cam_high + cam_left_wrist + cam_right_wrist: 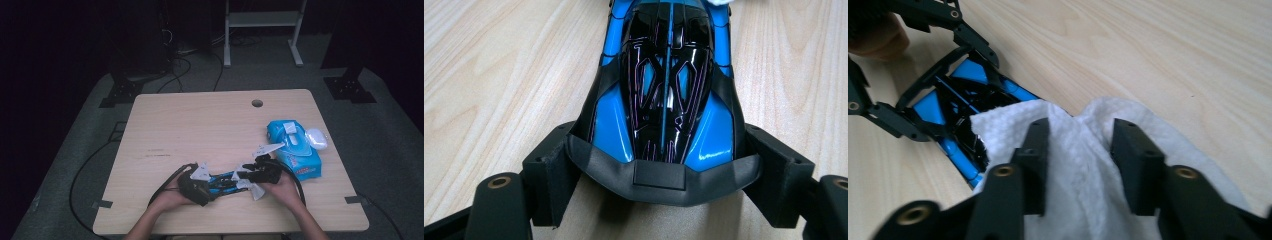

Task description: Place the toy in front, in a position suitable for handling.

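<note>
A blue and black toy car (669,75) lies on the wooden table (200,125) near its front edge. My left gripper (661,167) is shut on it, one pad against each flank at the end nearest its camera. In the high view the left gripper (216,182) points right and the right gripper (240,177) points left, meeting over the car (225,179). A white wipe (1158,125) is draped over the car's other end (930,107). My right gripper (1083,150) hangs over the wipe with its jaws apart, a loose fold between them. The left gripper (955,95) shows beyond.
A blue pack of wipes (295,150) lies at the table's right edge, with a small white object (316,138) beside it. A round hole (257,103) sits near the far edge. Cables trail from both grippers toward the person's forearms.
</note>
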